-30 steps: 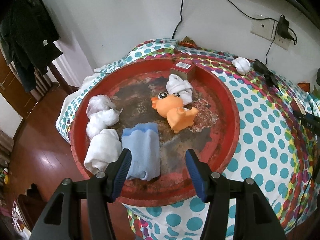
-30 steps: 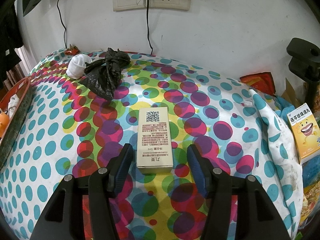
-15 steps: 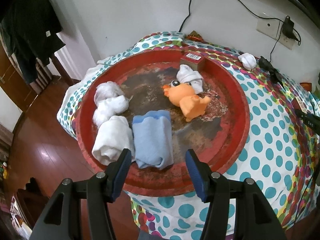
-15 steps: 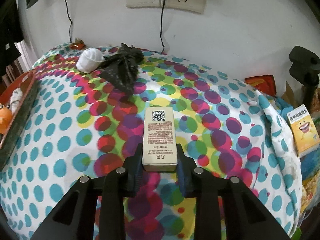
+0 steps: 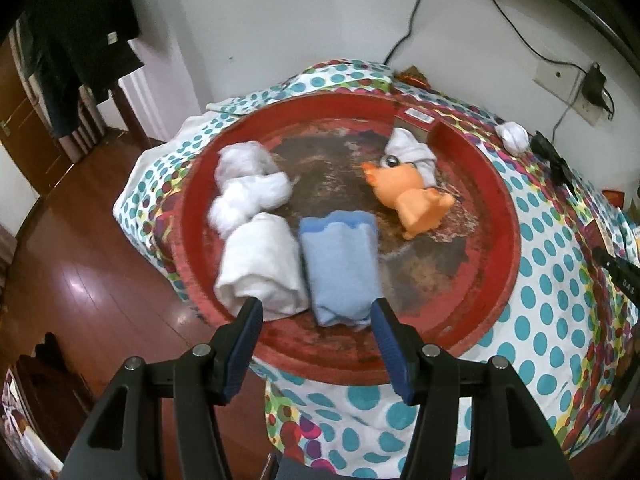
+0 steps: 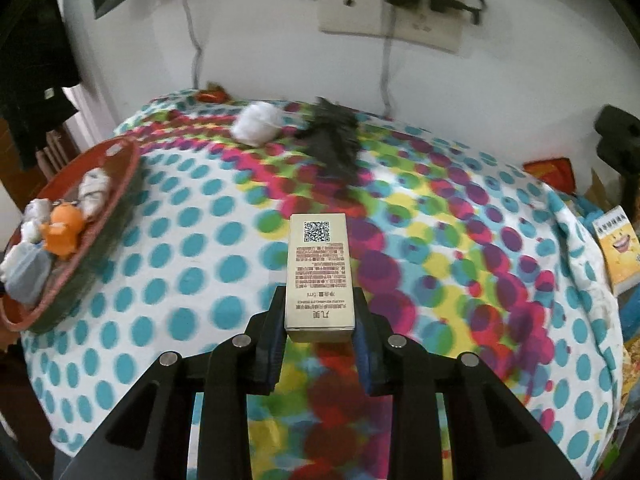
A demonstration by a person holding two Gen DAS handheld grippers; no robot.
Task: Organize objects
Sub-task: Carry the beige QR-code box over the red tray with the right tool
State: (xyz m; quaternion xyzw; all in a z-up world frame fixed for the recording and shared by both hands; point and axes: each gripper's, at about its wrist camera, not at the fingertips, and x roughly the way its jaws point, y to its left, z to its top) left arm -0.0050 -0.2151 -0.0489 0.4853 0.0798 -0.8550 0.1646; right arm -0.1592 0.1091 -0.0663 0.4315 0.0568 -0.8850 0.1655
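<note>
Box (image 6: pixel 319 276) now clamped in right gripper (image 6: pixel 319 338), lifted off cloth (image 6: pixel 180 280).

Counted in the round red tray (image 5: pixel 500 216): three white rolled cloths (image 5: pixel 260 264), one white knotted cloth (image 5: pixel 412 152), one light-blue rolled towel (image 5: pixel 340 272), one orange rubber toy animal (image 5: pixel 416 196), one small red carton (image 5: pixel 420 118). On the spotted bedcover (image 6: pixel 180 264): one white cloth ball (image 6: pixel 256 124), one black crumpled bag (image 6: pixel 334 140), one cream printed box (image 6: pixel 319 276).
</note>
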